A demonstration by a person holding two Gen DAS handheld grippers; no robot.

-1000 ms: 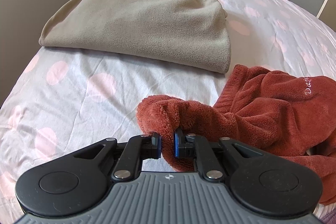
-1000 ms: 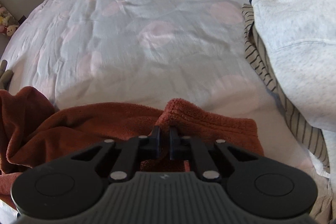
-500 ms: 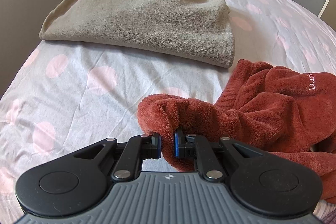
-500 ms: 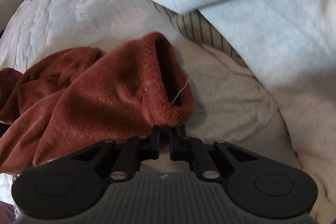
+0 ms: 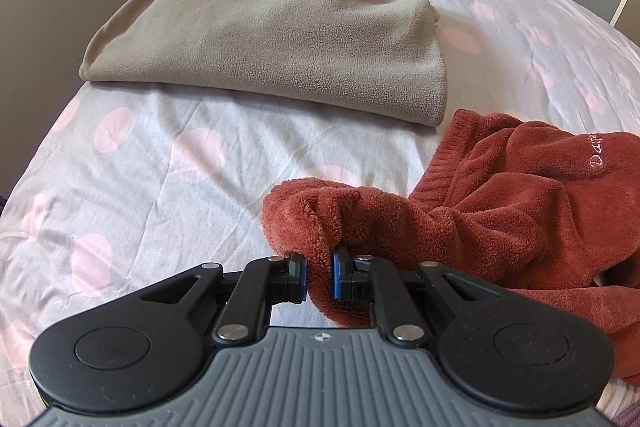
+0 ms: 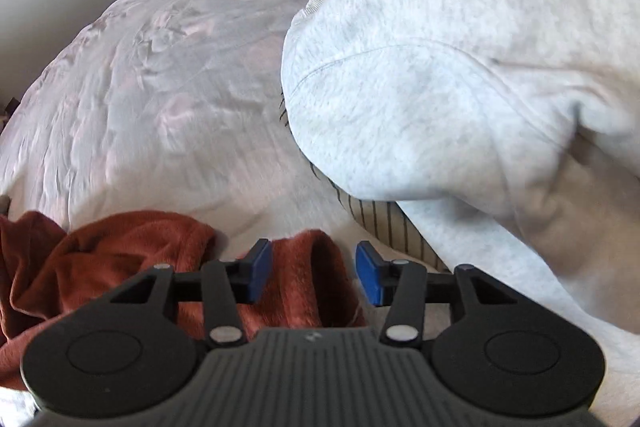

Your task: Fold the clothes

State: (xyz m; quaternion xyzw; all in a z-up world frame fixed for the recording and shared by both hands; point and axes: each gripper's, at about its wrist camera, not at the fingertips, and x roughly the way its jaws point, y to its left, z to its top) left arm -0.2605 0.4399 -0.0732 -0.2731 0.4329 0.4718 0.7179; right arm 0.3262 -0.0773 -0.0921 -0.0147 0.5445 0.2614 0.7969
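two grippers over one rust fleece garment on the spotted bedsheet.
my left gripper pinches a fleece fold; my right gripper gapes wide, fleece lying between its pads beside the grey sweatshirt.

Bed with pink-dotted cover, clothes lying on it

Folded beige fleece, rumpled rust fleece, grey sweatshirt over what looks like striped fabric.

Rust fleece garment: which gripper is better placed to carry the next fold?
Left. The left gripper is shut on the rust fleece garment, while the right gripper stands open, with only a bit of fleece lying loose between its pads.
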